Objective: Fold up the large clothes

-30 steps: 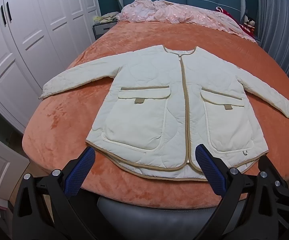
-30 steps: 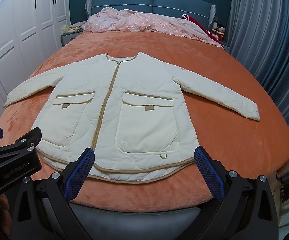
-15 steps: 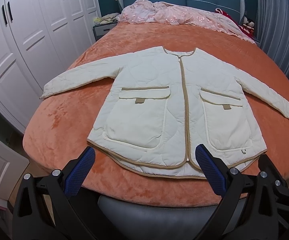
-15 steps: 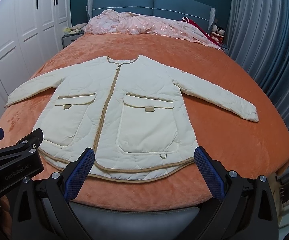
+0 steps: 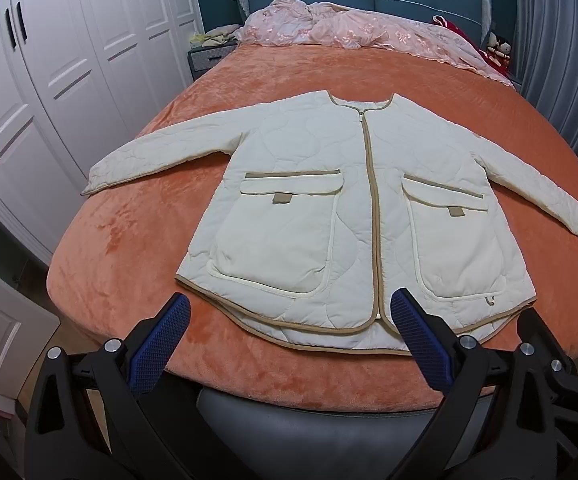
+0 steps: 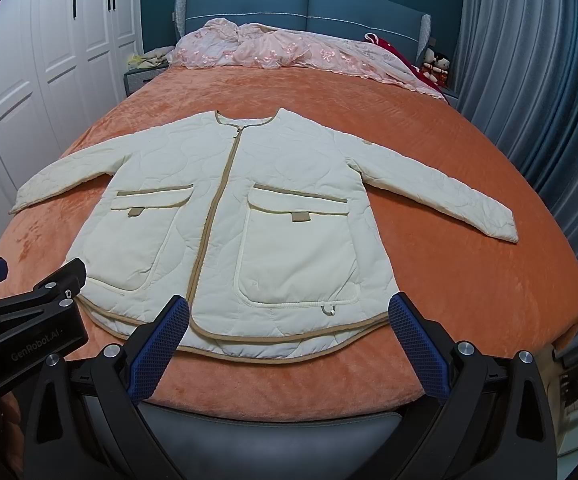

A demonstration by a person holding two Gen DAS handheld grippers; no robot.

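Jacket: cream quilted jacket [image 5: 353,216] flat on the orange bed [image 5: 129,264], zipped, sleeves out.
Left claw [image 5: 289,344]: spread, empty, short of the hem.
Right claw [image 6: 289,344]: spread too, empty.
Tip: pinch each cuff and fold the sleeves inward evenly.

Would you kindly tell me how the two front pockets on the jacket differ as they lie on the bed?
1. The pocket on the wardrobe side shows no ring; the pocket on the curtain side has a small metal ring at its lower edge.
2. In the right wrist view, the curtain-side pocket's flap slopes down toward the curtains, while the wardrobe-side flap lies nearly level.

Both are cream, with tan-edged flaps and tan tabs.
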